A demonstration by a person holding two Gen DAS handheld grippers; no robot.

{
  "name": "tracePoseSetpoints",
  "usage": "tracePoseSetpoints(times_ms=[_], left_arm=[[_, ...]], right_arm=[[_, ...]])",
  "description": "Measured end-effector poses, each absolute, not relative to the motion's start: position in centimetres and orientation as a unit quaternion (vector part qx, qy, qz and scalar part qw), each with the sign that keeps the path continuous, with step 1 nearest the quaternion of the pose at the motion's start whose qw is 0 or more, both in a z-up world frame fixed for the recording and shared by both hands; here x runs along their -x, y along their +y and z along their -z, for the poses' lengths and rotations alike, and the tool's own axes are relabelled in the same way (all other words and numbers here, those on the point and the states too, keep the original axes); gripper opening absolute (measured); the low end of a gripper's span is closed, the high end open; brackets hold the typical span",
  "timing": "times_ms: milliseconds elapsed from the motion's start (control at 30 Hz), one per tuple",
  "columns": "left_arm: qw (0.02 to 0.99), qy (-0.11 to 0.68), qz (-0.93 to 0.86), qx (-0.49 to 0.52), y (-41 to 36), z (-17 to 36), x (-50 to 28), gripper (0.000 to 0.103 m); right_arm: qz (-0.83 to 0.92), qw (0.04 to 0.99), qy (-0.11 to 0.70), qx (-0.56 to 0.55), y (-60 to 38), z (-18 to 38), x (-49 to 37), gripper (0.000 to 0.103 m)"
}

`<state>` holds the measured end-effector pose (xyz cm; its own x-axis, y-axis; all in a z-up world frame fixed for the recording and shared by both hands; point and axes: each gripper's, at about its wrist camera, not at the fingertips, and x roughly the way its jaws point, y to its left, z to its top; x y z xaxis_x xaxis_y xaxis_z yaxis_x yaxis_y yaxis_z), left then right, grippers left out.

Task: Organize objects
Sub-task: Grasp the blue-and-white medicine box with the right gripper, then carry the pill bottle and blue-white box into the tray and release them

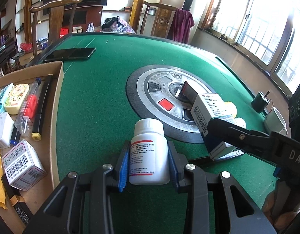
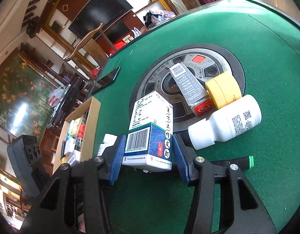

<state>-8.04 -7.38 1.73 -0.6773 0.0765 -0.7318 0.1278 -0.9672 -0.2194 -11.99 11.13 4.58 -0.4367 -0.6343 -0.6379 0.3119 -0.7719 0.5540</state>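
My left gripper (image 1: 149,156) is shut on an upright white pill bottle (image 1: 148,148), just above the green felt table (image 1: 95,97). That bottle's cap (image 2: 108,139) peeks out left of my right gripper (image 2: 150,156). The right gripper's blue pads are shut on a blue and white medicine box (image 2: 150,134), which stands tilted; in the left wrist view that medicine box (image 1: 206,115) sits under a black finger (image 1: 233,132). An open cardboard box (image 1: 58,97) with several items lies at the left. On the table lie a white bottle (image 2: 226,120), a yellow round tin (image 2: 222,90) and a grey and red carton (image 2: 189,87).
A round metal control panel (image 1: 150,89) fills the table's middle. A black phone (image 1: 72,53) lies at the far left edge. A small black motor (image 1: 259,102) and a white cup (image 1: 274,119) stand at the right. A green-tipped pen (image 2: 245,160) lies behind my right gripper. Wooden chairs stand beyond the table.
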Motion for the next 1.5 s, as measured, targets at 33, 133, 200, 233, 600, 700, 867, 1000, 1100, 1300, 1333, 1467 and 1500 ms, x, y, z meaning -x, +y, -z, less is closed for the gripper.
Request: tracePoseSetpoints(times_ms=[33, 133, 200, 233, 600, 700, 867, 1000, 1100, 1300, 1333, 1467, 1500], left_arm=[[0.014, 0.129, 0.908, -0.399, -7.4, -1.9, 7.9, 0.035], [0.015, 0.131, 0.912, -0.388, -7.5, -2.6, 7.5, 0.035], [0.014, 0.135, 0.916, -0.377, -7.7, -3.3, 6.9, 0.035], [0.014, 0.137, 0.917, -0.373, -7.9, -3.7, 6.7, 0.035], [0.019, 0.185, 0.928, -0.323, -12.9, -7.2, 1.9, 0.035], [0.03, 0.187, 0.93, -0.316, -14.7, -7.4, -0.2, 0.035], [0.065, 0.21, 0.926, -0.307, -18.9, -7.3, -3.9, 0.035], [0.098, 0.224, 0.92, -0.305, -22.0, -6.9, -5.8, 0.035], [0.116, 0.234, 0.914, -0.31, -23.9, -6.1, -6.9, 0.035], [0.137, 0.263, 0.897, -0.329, -26.1, -3.6, -7.7, 0.035], [0.139, 0.264, 0.896, -0.329, -26.2, -3.5, -7.7, 0.035], [0.144, 0.265, 0.893, -0.334, -26.6, -2.7, -7.9, 0.035], [0.145, 0.266, 0.892, -0.335, -26.7, -2.5, -7.9, 0.035]], right_arm=[[0.83, 0.285, -0.178, -0.445, 11.0, -4.6, 12.0, 0.049], [0.835, 0.288, -0.174, -0.436, 11.0, -5.1, 11.7, 0.049], [0.838, 0.288, -0.174, -0.429, 11.0, -5.4, 11.5, 0.049], [0.84, 0.291, -0.174, -0.425, 11.1, -5.7, 11.3, 0.049], [0.83, 0.334, -0.173, -0.411, 8.4, -7.3, 9.2, 0.049], [0.818, 0.36, -0.171, -0.415, 6.7, -7.6, 8.0, 0.049], [0.802, 0.407, -0.137, -0.415, 2.0, -8.6, 5.1, 0.049], [0.789, 0.44, -0.104, -0.417, -2.2, -8.9, 2.9, 0.049], [0.777, 0.455, -0.081, -0.427, -5.0, -8.3, 1.5, 0.049], [0.765, 0.468, -0.047, -0.44, -9.0, -6.6, 0.0, 0.049], [0.765, 0.468, -0.04, -0.441, -9.8, -6.3, -0.1, 0.049], [0.768, 0.465, -0.022, -0.44, -11.7, -5.2, -0.6, 0.049], [0.768, 0.465, -0.021, -0.44, -11.9, -5.1, -0.5, 0.049]])
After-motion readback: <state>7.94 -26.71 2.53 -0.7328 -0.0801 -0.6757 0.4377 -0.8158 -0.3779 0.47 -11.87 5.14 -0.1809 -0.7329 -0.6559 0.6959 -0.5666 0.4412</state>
